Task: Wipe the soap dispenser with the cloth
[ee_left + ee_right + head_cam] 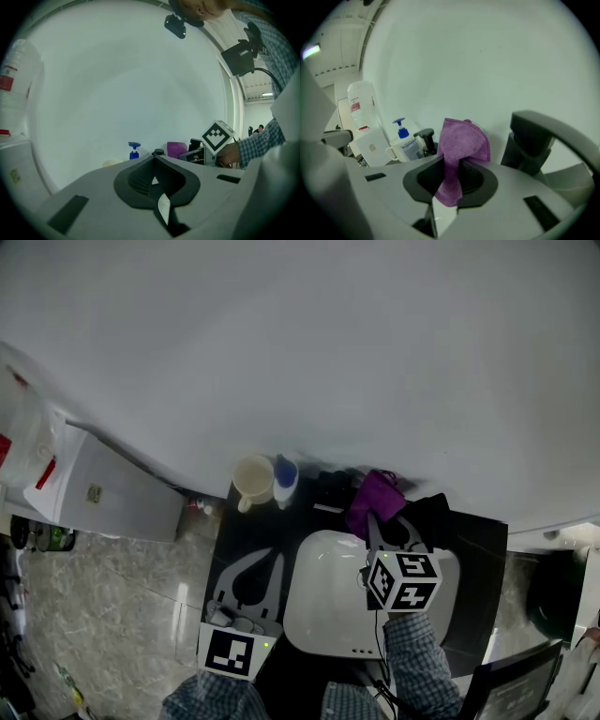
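A: What lies nearest?

B: The left gripper [267,563]. It sits over the black counter [239,521], at 9 o'clock of the white sink [319,615]. Its jaws are pressed together at the tips and nothing is between them.

A: And the other?

B: The right gripper [378,526] hangs over the sink's far rim, at about 1 o'clock of the basin. A checked sleeve [412,662] shows behind it. It is clenched on the purple cloth [373,495], which bunches above the jaws and trails a short tail below them.

A: Where is the soap dispenser?

B: The soap dispenser [285,476] stands upright at the back of the counter, at 11 o'clock of the sink and close to the wall [328,352]. The cloth is apart from it, on its 3 o'clock side.

A: Does anything stand between them?

B: Yes, a small black-capped item [424,137] stands between the two in the right gripper view. A black faucet [532,136] rises at 3 o'clock of the cloth.

A: What about the containers?

B: A cream mug [253,481] stands just beside the dispenser at its 9 o'clock. Its inside looks pale, and I cannot tell whether it holds anything. The dispenser has a blue pump and a white labelled body, and I cannot tell how full it is. The basin shows plain white.

A: And farthest off?

B: At 9 o'clock, past the counter's edge, stands a white cabinet [112,488]. A clear jug [360,104] with a red label sits on top of it.
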The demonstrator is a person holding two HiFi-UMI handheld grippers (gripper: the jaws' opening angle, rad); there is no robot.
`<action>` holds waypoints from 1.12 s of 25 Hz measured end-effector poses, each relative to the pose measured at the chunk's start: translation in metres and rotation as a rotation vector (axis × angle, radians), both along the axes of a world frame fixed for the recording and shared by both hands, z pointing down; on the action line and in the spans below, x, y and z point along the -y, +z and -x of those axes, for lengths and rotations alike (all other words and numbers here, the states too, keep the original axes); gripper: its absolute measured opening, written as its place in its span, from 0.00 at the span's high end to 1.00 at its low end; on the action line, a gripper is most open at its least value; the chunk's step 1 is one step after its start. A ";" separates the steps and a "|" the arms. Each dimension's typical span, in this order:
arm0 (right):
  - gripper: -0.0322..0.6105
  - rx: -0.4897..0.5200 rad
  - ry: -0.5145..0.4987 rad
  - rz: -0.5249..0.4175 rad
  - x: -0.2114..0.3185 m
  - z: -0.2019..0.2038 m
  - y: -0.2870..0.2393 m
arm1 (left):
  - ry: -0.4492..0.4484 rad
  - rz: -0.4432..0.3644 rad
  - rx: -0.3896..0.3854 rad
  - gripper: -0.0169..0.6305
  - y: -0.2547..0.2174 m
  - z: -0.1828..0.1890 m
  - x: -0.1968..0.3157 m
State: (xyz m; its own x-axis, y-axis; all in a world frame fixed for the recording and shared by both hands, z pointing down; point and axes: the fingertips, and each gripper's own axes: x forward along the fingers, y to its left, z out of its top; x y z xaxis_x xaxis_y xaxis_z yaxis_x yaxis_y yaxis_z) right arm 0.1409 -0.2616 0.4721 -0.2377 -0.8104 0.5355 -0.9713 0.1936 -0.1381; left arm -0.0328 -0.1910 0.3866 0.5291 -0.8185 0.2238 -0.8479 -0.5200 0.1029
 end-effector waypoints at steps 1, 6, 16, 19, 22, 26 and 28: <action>0.83 0.002 -0.002 -0.024 0.002 0.001 -0.011 | -0.001 -0.002 -0.002 0.97 -0.001 0.000 0.000; 0.83 0.025 -0.024 -0.148 0.021 0.012 -0.059 | 0.001 -0.018 0.001 0.97 -0.005 -0.001 0.000; 0.83 -0.016 -0.164 -0.191 0.031 0.063 -0.060 | -0.026 -0.011 0.005 0.97 -0.006 0.005 -0.003; 0.83 -0.044 -0.198 -0.179 0.025 0.073 -0.048 | -0.028 -0.009 0.007 0.97 -0.005 0.006 -0.004; 0.83 -0.050 -0.207 -0.181 0.020 0.076 -0.043 | -0.029 -0.007 0.010 0.97 -0.002 0.006 -0.004; 0.83 -0.049 -0.223 -0.170 0.012 0.078 -0.036 | -0.028 -0.002 0.012 0.97 -0.001 0.005 -0.007; 0.83 -0.050 -0.235 -0.149 0.007 0.081 -0.027 | -0.026 0.000 0.015 0.97 0.001 0.004 -0.007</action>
